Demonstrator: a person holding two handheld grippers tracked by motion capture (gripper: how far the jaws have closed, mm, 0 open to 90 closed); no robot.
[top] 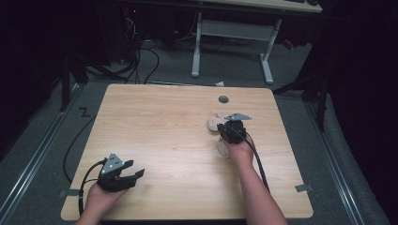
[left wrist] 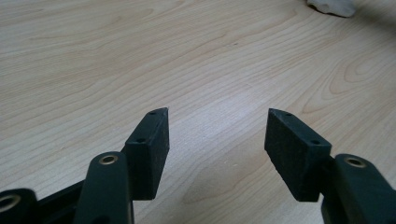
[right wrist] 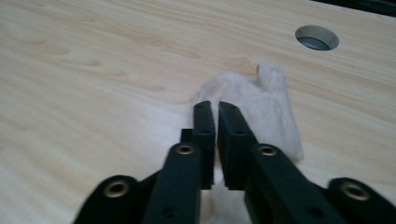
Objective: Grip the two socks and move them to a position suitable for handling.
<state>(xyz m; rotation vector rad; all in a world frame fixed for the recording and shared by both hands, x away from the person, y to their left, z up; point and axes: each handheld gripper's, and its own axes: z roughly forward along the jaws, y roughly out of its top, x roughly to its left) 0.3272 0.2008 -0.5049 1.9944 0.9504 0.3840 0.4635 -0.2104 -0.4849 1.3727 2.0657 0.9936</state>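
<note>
A white cloth (top: 215, 123) lies crumpled on the right half of the wooden table (top: 164, 122). In the right gripper view the cloth (right wrist: 268, 107) spreads under and beyond the jaws. My right gripper (top: 225, 125) (right wrist: 217, 105) is shut, its jaws almost touching, with a bit of white cloth showing between them low down. My left gripper (top: 136, 174) rests near the table's front left corner. In the left gripper view it (left wrist: 217, 126) stands open over bare wood with nothing between its jaws, and a bit of the white cloth (left wrist: 331, 7) shows at the far top right.
A round cable hole (top: 223, 99) (right wrist: 316, 38) sits in the table just beyond the cloth. Behind the table stands a white desk frame (top: 230, 33) on grey carpet, with black cables (top: 141, 61) on the floor at the left. The room's sides are dark.
</note>
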